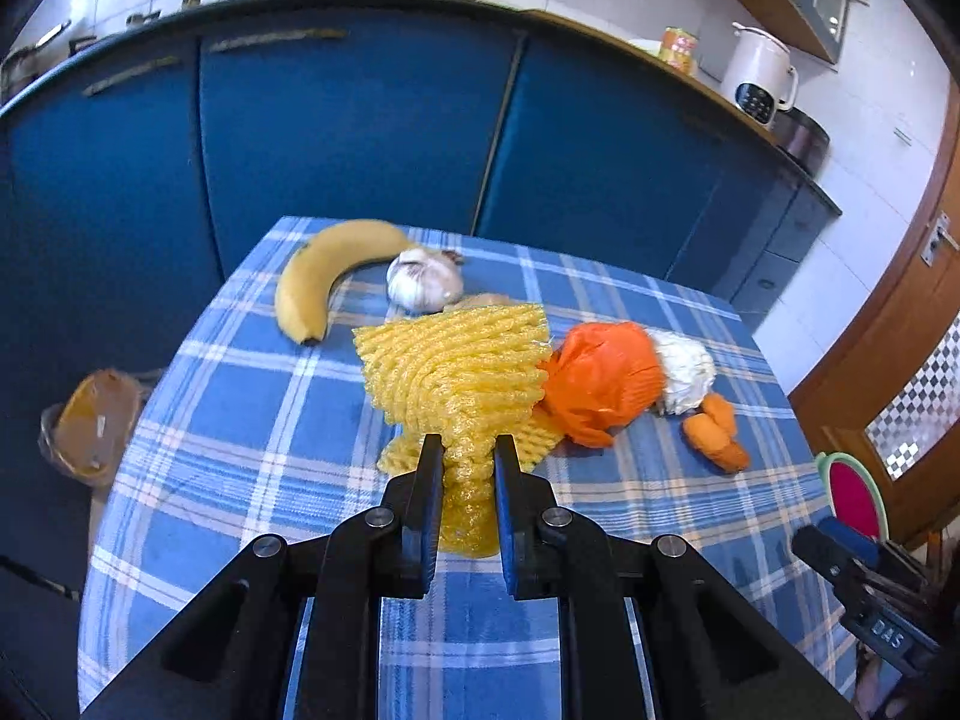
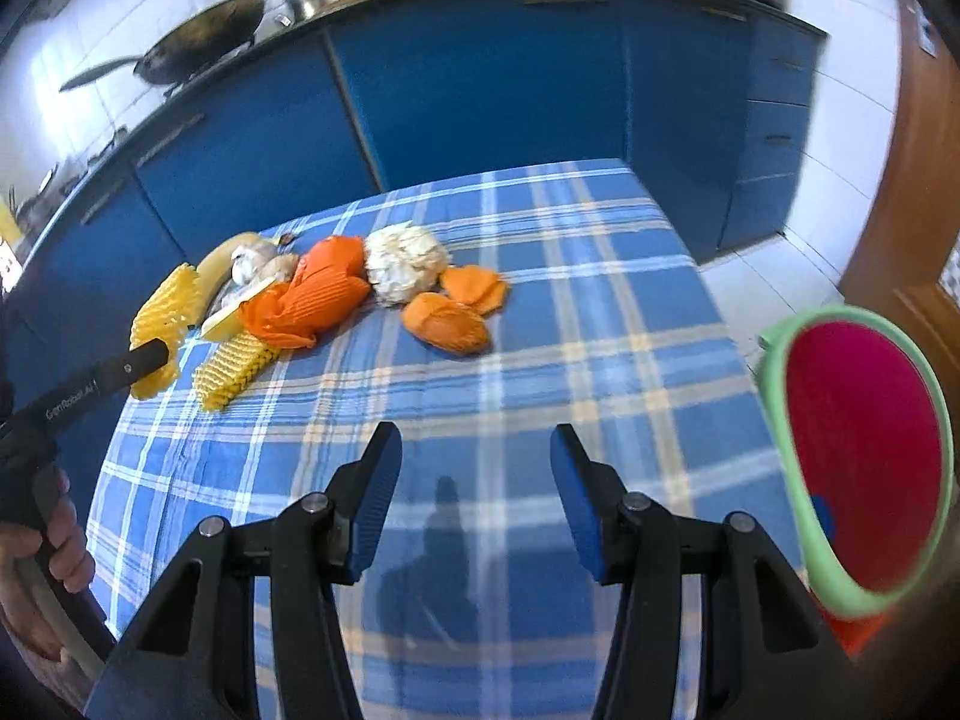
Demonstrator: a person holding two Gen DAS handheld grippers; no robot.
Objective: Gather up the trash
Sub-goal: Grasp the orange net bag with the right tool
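Observation:
My left gripper (image 1: 468,450) is shut on a yellow foam fruit net (image 1: 456,372) and holds it lifted over the blue checked tablecloth (image 1: 240,420); it also shows in the right wrist view (image 2: 159,324). A second yellow net (image 2: 234,369) lies beneath. Beside them lie an orange crumpled plastic bag (image 1: 600,381), a white crumpled tissue (image 1: 684,369) and orange peel pieces (image 1: 717,429). My right gripper (image 2: 477,450) is open and empty over the near part of the cloth.
A banana (image 1: 324,276) and a garlic bulb (image 1: 423,279) lie at the far left of the table. A red bin with a green rim (image 2: 858,456) stands off the table's right edge. Blue cabinets (image 1: 360,120) stand behind. A bag (image 1: 90,420) sits on the floor left.

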